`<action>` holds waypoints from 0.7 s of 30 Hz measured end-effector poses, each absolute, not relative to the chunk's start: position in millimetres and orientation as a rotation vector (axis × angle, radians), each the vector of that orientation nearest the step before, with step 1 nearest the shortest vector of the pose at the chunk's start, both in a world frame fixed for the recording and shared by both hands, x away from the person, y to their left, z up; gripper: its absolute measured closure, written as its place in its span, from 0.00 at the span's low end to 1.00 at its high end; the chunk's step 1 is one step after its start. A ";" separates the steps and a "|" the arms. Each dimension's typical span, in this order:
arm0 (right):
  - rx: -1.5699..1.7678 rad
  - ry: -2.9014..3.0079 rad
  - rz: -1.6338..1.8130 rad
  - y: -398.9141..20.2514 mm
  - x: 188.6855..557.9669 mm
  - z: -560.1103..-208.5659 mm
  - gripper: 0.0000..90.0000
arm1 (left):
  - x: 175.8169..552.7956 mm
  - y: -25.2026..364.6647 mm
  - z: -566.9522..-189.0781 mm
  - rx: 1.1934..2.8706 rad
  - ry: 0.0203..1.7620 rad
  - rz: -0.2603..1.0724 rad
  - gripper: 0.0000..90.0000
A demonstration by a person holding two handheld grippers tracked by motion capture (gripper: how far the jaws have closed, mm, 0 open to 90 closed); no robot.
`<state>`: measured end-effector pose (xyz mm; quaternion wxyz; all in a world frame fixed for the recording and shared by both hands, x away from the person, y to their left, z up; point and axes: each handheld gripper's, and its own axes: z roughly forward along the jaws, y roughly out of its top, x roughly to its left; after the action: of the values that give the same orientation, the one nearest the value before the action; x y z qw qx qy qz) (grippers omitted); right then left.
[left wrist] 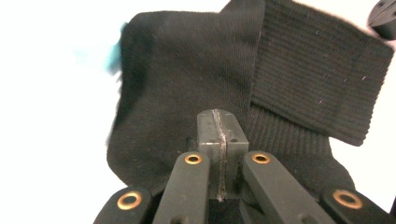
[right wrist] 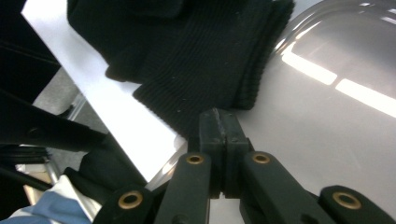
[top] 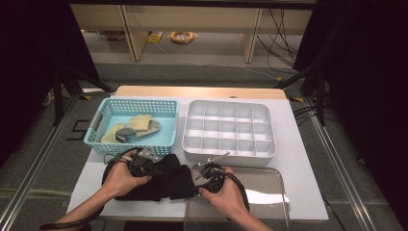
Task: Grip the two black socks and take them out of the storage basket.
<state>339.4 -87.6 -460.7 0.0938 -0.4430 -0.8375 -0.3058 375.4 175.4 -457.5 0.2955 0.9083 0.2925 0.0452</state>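
Table (top: 303, 159), near edge: a black sock (top: 163, 180) lies between the hands, beside the metal tray (top: 269, 192) at the near right corner. Behind it stand a blue basket (top: 103, 139) and a white divider box (top: 228, 130). The sock looks soft, light and limp; it would best be taken by the ribbed cuff. Left gripper (top: 142, 161): jaws together, apparently pinching a fold of the foot. Right gripper (top: 211, 173): jaws together at the cuff edge, probably nipping it.

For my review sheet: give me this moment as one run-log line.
left gripper: shut on black socks | right gripper: shut on black socks | socks: on table, edge over steel tray | basket, divided box: untouched
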 end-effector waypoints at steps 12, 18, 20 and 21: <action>-1.360 -2.442 -0.906 -84.1 337.9 -461.9 0.75 | 374.8 170.1 -464.4 2.446 0.720 0.104 0.63; -1.348 -2.471 -0.887 -79.3 337.2 -462.6 0.80 | 374.8 165.8 -473.5 2.503 0.686 0.151 0.62; -1.346 -2.478 -0.882 -78.2 337.1 -462.4 0.84 | 373.7 164.1 -473.7 2.508 0.681 0.169 0.65; -1.340 -2.485 -0.879 -77.5 337.2 -462.1 0.87 | 373.5 163.4 -473.4 2.510 0.680 0.173 0.68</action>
<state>337.2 -77.5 -462.1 0.0922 -0.4513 -0.8368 -0.2958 373.5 163.4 -473.4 0.2645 0.9288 0.2516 0.0642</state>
